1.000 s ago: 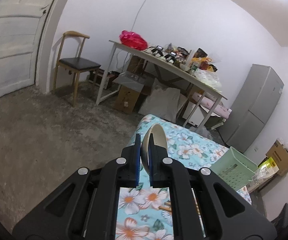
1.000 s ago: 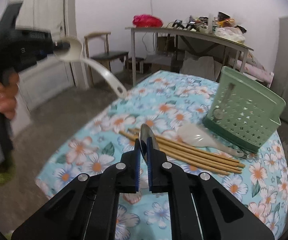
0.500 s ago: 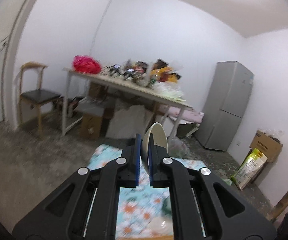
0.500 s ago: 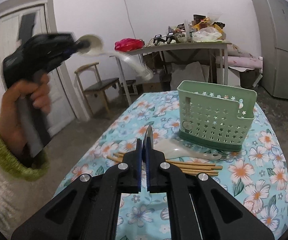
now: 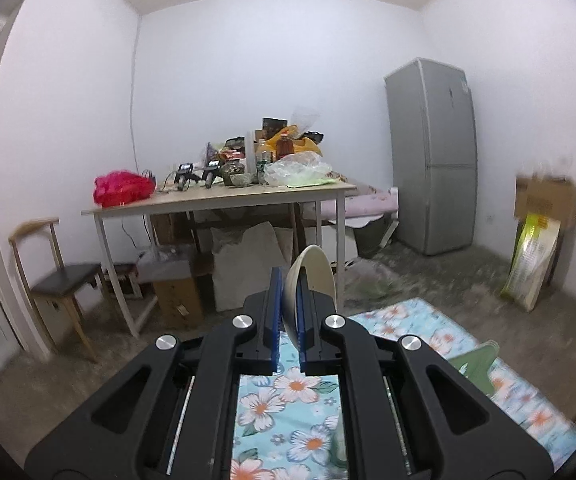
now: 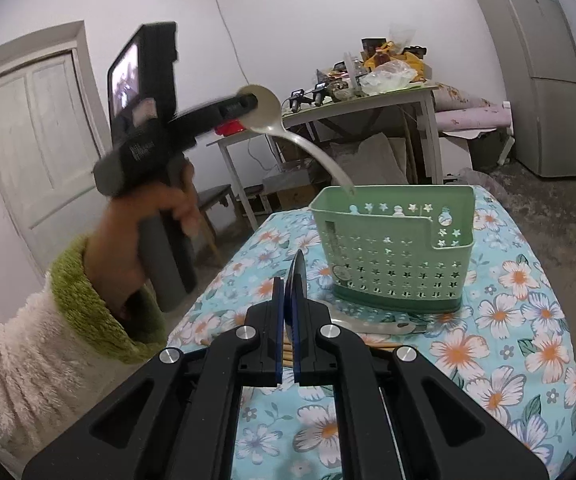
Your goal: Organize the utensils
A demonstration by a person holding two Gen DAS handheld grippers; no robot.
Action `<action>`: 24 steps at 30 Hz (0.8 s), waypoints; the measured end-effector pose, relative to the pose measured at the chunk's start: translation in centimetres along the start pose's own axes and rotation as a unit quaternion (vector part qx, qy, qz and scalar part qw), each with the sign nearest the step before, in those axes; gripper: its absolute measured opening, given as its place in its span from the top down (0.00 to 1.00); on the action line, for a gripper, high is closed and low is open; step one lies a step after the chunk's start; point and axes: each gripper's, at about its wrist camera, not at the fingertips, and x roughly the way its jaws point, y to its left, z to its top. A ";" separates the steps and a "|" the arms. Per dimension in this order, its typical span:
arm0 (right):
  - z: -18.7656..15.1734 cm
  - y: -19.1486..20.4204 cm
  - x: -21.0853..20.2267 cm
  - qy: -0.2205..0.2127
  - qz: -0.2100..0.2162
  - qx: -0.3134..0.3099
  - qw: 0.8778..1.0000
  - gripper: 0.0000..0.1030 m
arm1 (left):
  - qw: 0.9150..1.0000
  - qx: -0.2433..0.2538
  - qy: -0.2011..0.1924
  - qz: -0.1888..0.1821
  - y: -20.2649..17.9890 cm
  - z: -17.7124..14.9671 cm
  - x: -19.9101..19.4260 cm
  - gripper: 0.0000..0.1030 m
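My left gripper point(image 5: 288, 294) is shut on the bowl of a white ladle-like spoon point(image 5: 315, 276). In the right wrist view the left gripper point(image 6: 249, 101) is raised at the left, held by a hand in a fluffy sleeve. The white spoon point(image 6: 308, 148) curves down from it, its handle tip at the left rim of the green perforated basket point(image 6: 400, 252). My right gripper point(image 6: 288, 286) is shut on a metal spoon point(image 6: 299, 268), seen edge-on, just before the basket. A white rice paddle point(image 6: 372, 325) and wooden chopsticks point(image 6: 288, 354) lie on the floral tablecloth point(image 6: 508, 360) in front of the basket.
A corner of the green basket point(image 5: 474, 364) shows at the lower right of the left wrist view. Behind stand a cluttered table point(image 5: 223, 200), a wooden chair point(image 5: 63, 280), a grey fridge point(image 5: 432, 152) and a white door point(image 6: 35, 152).
The left gripper has swung right with the white spoon and rolled, bringing the handle tip to the basket's rim. The right gripper has come closer to the basket, its spoon now edge-on.
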 end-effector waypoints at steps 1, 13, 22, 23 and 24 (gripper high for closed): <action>0.0 -0.3 0.0 -0.001 0.000 0.004 1.000 0.97 | 1.000 0.019 -0.002 0.004 -0.9 -0.3 0.2 0.95; -0.4 -2.8 0.2 0.005 0.006 0.038 0.999 0.97 | 0.990 0.123 0.067 -0.003 -6.2 -3.0 4.3 0.91; -0.5 -3.5 0.2 0.006 0.013 0.052 0.999 0.97 | 0.993 0.009 0.099 -0.066 -2.7 -2.5 5.1 0.66; -0.5 -3.5 0.2 0.006 0.014 0.054 0.998 0.97 | 0.993 0.005 0.096 -0.065 -2.5 -2.4 4.9 0.64; -0.6 -3.6 0.2 0.006 0.015 0.055 0.998 0.97 | 0.994 0.000 0.093 -0.065 -2.2 -2.4 4.8 0.63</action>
